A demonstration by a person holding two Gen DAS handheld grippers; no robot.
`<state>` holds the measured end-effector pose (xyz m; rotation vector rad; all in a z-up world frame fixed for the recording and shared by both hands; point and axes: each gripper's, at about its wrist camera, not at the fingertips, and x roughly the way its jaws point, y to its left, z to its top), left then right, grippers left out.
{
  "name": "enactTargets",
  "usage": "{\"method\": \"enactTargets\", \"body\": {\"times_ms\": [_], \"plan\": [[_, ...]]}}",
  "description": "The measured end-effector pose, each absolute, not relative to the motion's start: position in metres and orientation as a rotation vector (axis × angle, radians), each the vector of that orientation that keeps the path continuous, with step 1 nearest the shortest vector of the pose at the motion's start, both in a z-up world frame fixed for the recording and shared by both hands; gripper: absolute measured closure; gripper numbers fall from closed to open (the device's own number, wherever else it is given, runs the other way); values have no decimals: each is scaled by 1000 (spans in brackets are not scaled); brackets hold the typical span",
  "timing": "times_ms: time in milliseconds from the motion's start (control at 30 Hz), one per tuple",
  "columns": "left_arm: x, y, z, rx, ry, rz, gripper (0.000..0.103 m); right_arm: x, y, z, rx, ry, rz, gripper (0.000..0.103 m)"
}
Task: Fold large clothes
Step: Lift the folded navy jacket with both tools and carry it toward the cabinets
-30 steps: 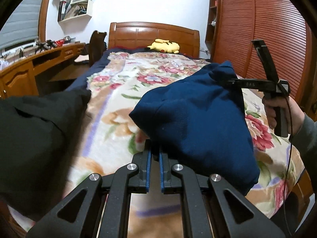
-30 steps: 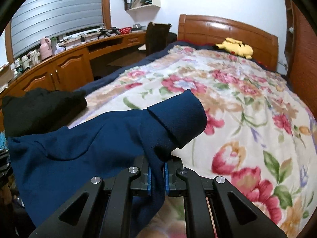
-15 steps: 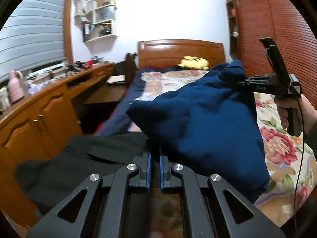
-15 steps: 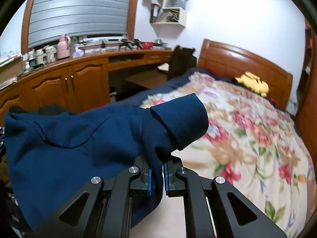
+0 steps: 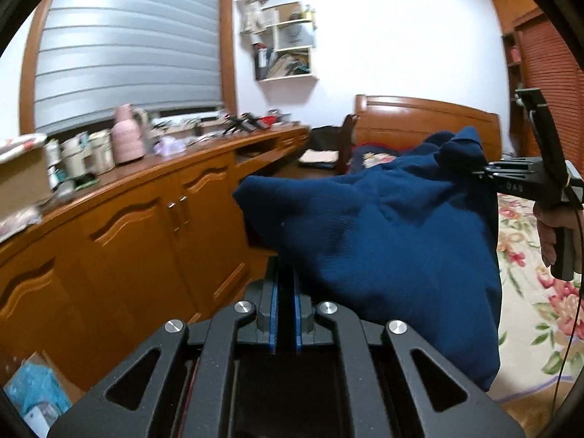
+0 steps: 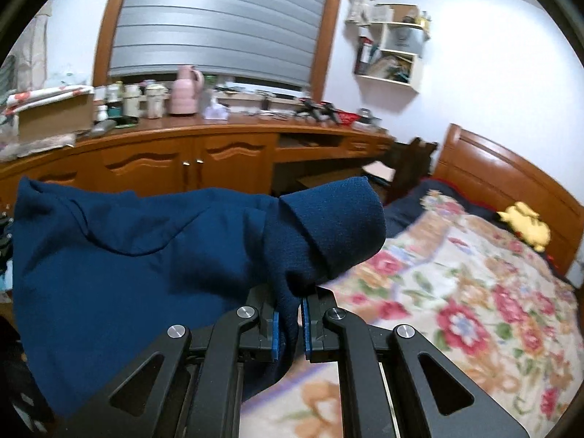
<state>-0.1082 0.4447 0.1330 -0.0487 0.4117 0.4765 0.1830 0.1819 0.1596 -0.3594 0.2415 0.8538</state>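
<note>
Garment mid-carry: blue sweater (image 5: 394, 248) hangs frame centre, clear of floral bed (image 6: 474, 292). Right gripper (image 6: 288, 328) clamped on cuff. Left gripper (image 5: 285, 314) pinched near shut, probably on hem; contact hidden. Next I lay it flat on bed.

White walls, a shuttered window (image 6: 219, 18) above a cluttered wooden tabletop (image 6: 219, 127), corner shelves (image 5: 288, 43), a floral-covered bed (image 6: 474, 292).
</note>
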Motion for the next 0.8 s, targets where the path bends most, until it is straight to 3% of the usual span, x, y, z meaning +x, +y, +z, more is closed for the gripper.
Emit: {"method": "enactTargets", "body": {"times_ms": [233,400,500,567,700,800], "plan": [[-135,458,89,-20,481,548,96,236,218,104,-361,361,878,94],[-143,468,72,-74,476,546,96,250,234,80,-372,410,771,85],[-143,466,71,-67,464,546,96,250,234,84,-371,406,759,70],[-143,464,71,-48,461,547,96,233,246,82,-413,357,712,50],[-147,459,71,-55,466,557,93,199,244,91,-420,268,773,43],[-159,455,75,-75,450,558,81,178,242,95,-367,278,940,43]]}}
